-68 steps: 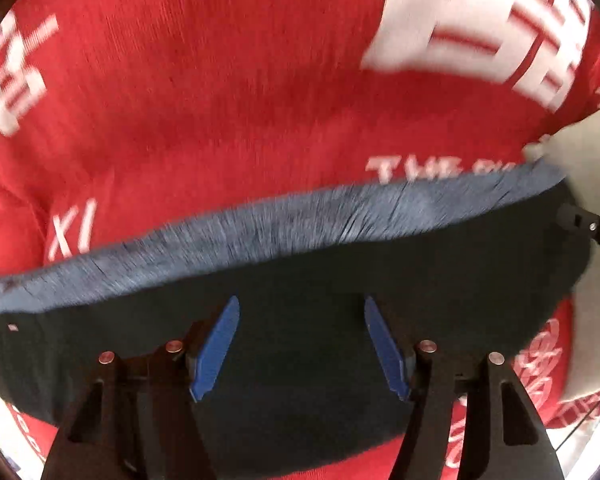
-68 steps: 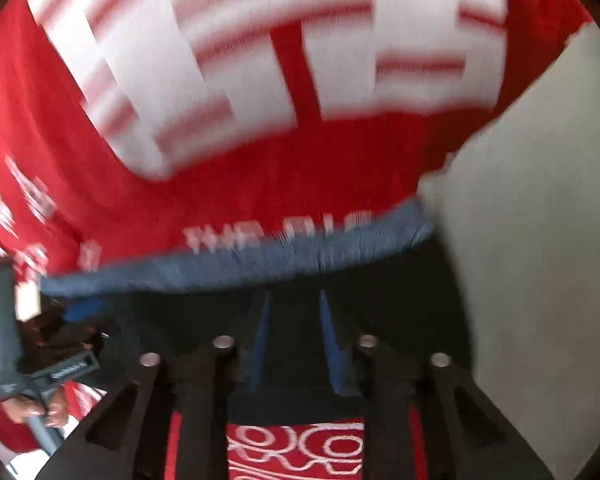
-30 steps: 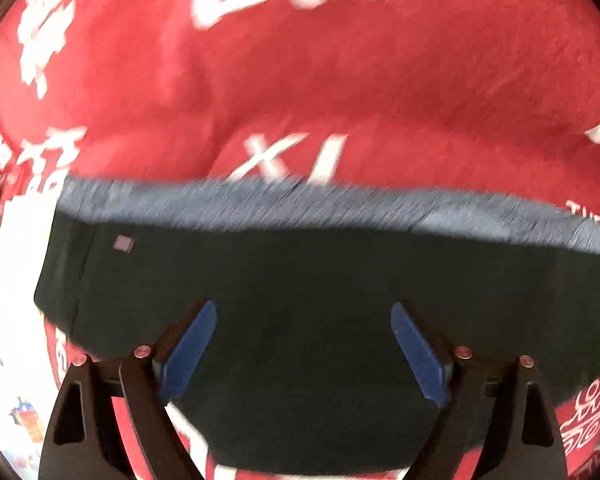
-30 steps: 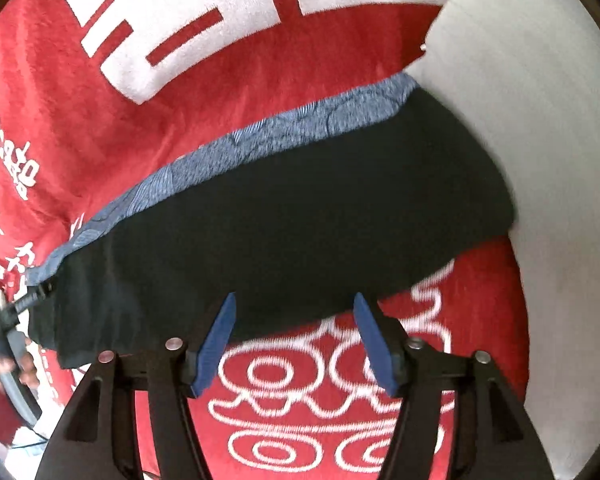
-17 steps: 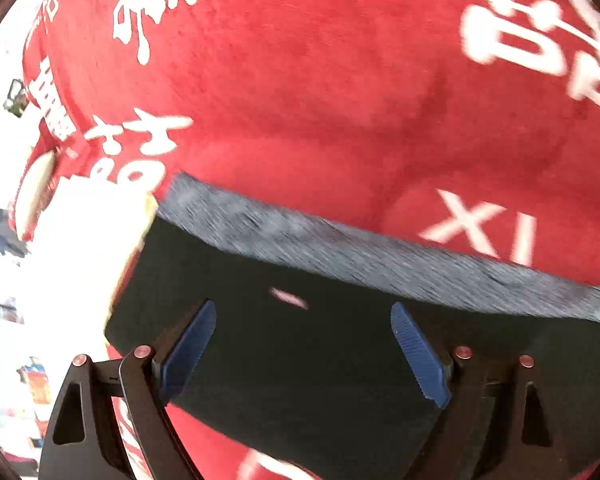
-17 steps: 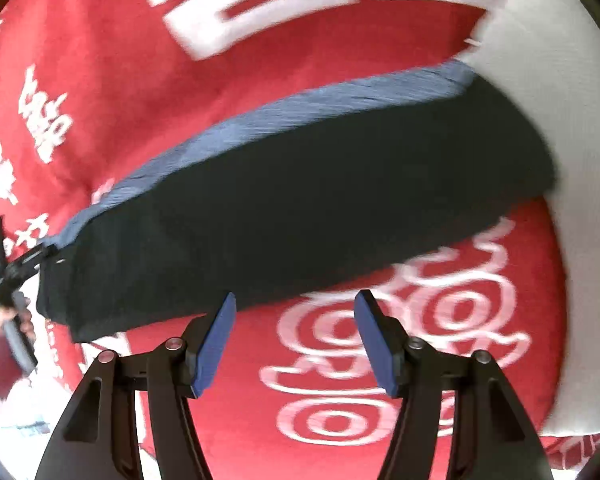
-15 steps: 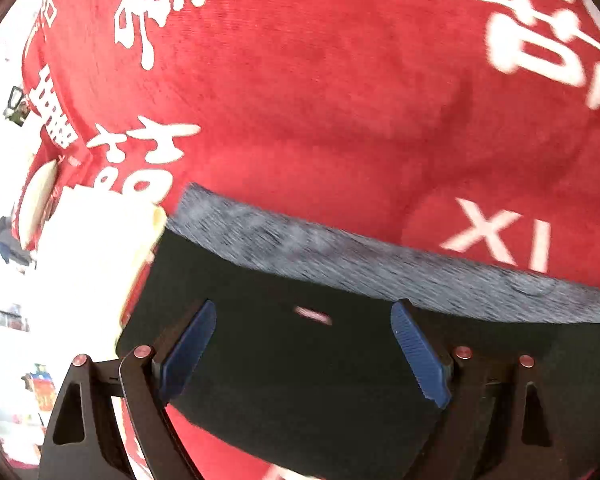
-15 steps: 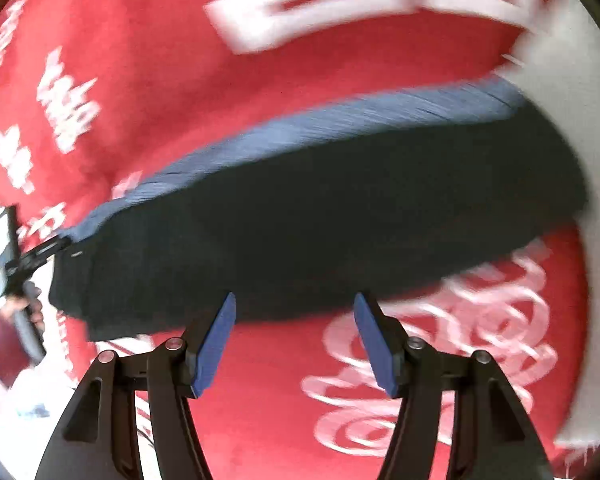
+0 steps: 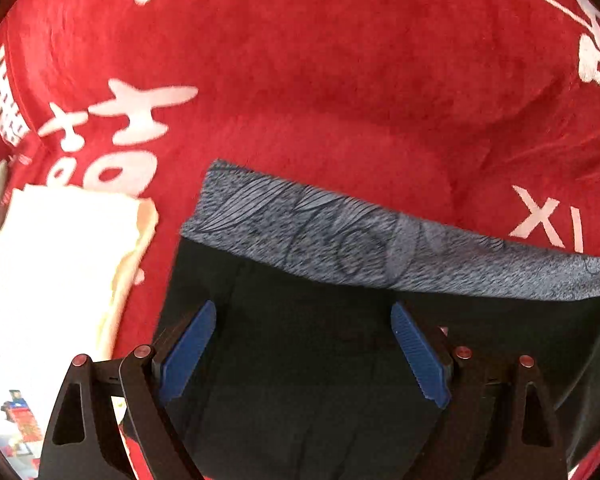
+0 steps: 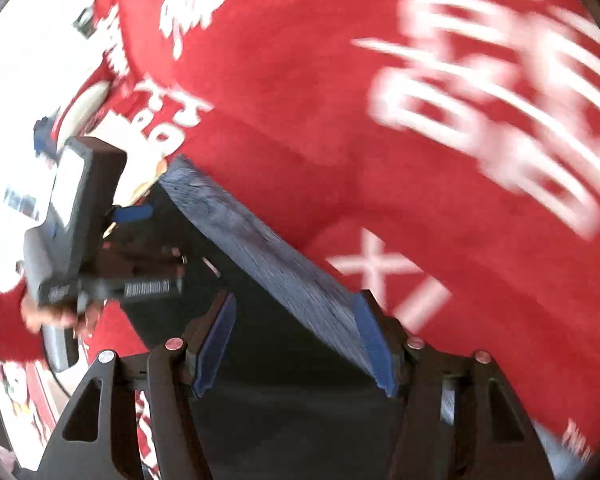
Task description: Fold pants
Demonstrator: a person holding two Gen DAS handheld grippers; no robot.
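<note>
Pants (image 9: 320,360) | flat on blanket (image 9: 320,80), waistband (image 9: 380,248) far edge, long axis sideways | both jaws spread, empty

A red blanket (image 9: 340,80) printed with white characters covers the surface, a folded white cloth (image 9: 60,264) lying on it

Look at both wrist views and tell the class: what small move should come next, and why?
Probably lower the left tongs onto the pants' left end and close. Both tongs are open and hold nothing; the dark pants lie flat on the red blanket, grey waistband just ahead. The right tongs hover over the same pants.
</note>
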